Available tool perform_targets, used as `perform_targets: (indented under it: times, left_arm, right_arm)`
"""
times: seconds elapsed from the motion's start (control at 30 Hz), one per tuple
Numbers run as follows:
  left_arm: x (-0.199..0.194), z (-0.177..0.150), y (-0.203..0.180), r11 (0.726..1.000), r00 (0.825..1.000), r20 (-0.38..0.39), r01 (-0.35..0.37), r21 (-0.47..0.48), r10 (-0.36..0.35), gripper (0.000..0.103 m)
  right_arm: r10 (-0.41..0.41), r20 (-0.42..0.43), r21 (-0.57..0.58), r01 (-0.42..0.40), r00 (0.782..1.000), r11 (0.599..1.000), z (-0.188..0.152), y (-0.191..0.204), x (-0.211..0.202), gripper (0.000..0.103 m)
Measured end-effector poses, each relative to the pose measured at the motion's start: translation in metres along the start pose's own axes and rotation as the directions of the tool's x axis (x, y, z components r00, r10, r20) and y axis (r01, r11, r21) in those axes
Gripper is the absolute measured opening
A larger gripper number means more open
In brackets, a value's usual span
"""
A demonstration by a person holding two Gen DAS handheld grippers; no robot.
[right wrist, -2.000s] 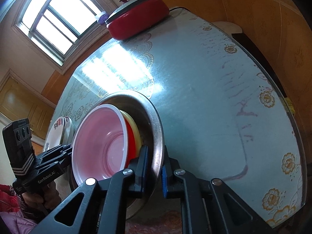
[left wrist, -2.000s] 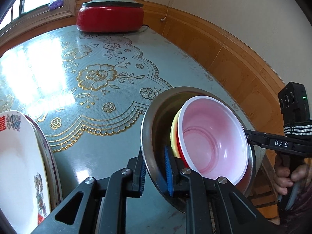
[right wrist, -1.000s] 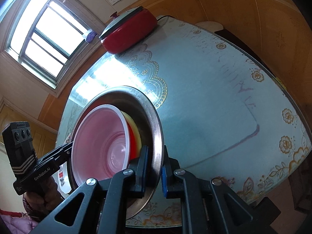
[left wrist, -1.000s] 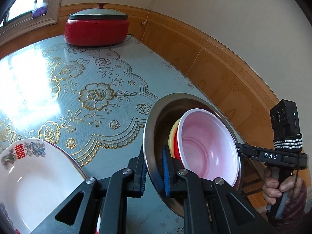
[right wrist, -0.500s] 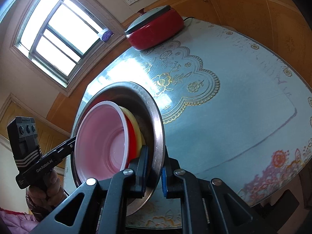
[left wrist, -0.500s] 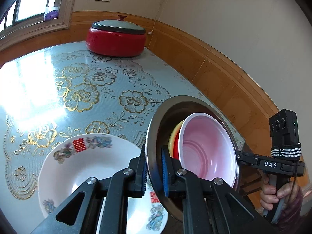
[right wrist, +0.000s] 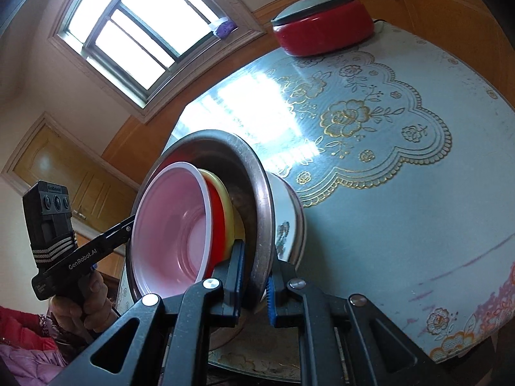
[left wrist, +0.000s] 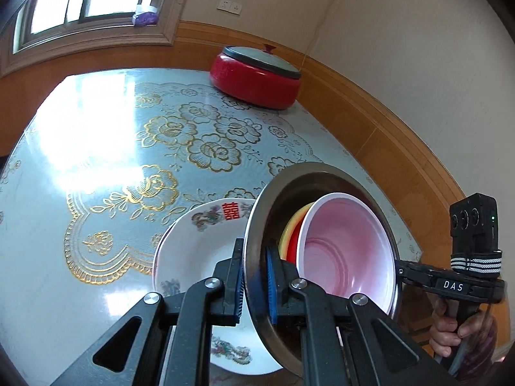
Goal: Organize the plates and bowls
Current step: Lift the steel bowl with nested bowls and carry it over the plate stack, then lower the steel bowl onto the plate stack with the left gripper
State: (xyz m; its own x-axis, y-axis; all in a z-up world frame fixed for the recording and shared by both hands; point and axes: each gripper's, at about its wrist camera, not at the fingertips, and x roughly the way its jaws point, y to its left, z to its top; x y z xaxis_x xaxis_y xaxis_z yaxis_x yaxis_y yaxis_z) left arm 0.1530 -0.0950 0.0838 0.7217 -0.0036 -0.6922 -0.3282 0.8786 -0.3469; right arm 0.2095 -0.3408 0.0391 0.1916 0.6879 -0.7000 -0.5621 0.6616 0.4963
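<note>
A steel basin (left wrist: 257, 231) (right wrist: 257, 199) hangs between both grippers, held above the table. Nested in it are a pink bowl (left wrist: 347, 251) (right wrist: 173, 225), a red bowl (right wrist: 217, 222) and a yellow bowl (left wrist: 286, 234) (right wrist: 230, 212). My left gripper (left wrist: 254, 284) is shut on the basin's near rim. On the opposite rim my right gripper (right wrist: 254, 284) is shut as well. Just below and behind the basin lies a white patterned plate (left wrist: 196, 251) (right wrist: 283, 218) on the table, partly hidden by the basin.
A red lidded pot (left wrist: 257, 77) (right wrist: 322, 29) stands at the table's far end by the wood-panelled wall. The blue floral tablecloth (left wrist: 112, 148) (right wrist: 402, 177) covers the table. A hand (left wrist: 450, 331) (right wrist: 87, 302) grips each tool's handle beside the basin.
Both grippers have carried the basin sideways across the table. The white plate, earlier at the left edge of the left wrist view, now lies right under the basin.
</note>
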Motion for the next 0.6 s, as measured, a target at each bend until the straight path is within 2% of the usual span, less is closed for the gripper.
perform_targets:
  times: [0.17,0.3,0.43,0.6]
  left_arm:
    - [-0.008,-0.009,0.008,0.997,0.998,0.006,-0.061,-0.042,0.062,0.010]
    - [-0.010,-0.010,0.015,0.996,0.998,0.005,-0.068,-0.052,0.069,0.010]
    - [-0.007,-0.003,0.022,0.998,0.999,0.003,-0.047,-0.035,0.047,0.010]
    - [0.003,0.009,0.038,1.000,0.999,-0.039,-0.007,0.003,0.007,0.010]
  right_arm:
    - [0.047,-0.049,-0.030,-0.049,0.998,0.998,-0.005,0.007,0.017,0.011]
    - [0.043,-0.055,-0.042,-0.046,0.998,0.998,-0.006,0.012,0.023,0.011]
    - [0.029,-0.036,-0.024,-0.030,0.999,0.999,-0.003,0.015,0.026,0.011]
    - [-0.014,-0.006,0.038,0.014,1.000,0.999,-0.004,0.022,0.033,0.011]
